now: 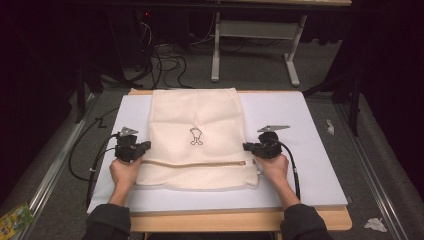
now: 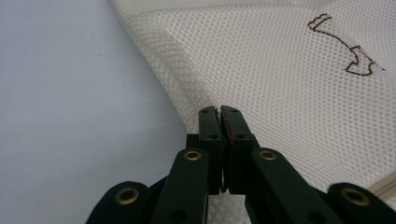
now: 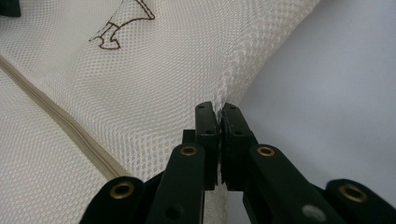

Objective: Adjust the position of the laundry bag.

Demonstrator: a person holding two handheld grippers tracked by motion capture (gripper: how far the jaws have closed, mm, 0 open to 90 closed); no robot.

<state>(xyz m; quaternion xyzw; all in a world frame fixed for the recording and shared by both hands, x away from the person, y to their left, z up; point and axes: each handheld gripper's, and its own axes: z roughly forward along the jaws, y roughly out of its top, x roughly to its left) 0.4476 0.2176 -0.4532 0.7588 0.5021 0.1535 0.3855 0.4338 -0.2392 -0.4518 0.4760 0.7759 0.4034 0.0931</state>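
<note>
A cream mesh laundry bag [image 1: 196,120] with a small brown printed figure [image 1: 195,136] lies flat on the white board [image 1: 310,150]. A zipper [image 1: 200,163] runs across its near part. My left gripper [image 1: 146,146] is shut on the bag's left edge, where the jaws pinch the mesh [image 2: 261,60] at the fold [image 2: 219,109]. On the opposite side my right gripper [image 1: 246,146] is shut on the bag's right edge; the mesh [image 3: 154,79] is clamped between the jaw tips [image 3: 219,108], with the zipper [image 3: 65,126] off to the left.
The white board rests on a wooden table [image 1: 240,220]. Cables [image 1: 165,62] and a grey table frame [image 1: 255,35] sit on the floor behind. A green packet [image 1: 14,217] lies at the lower left and crumpled paper [image 1: 375,225] at the lower right.
</note>
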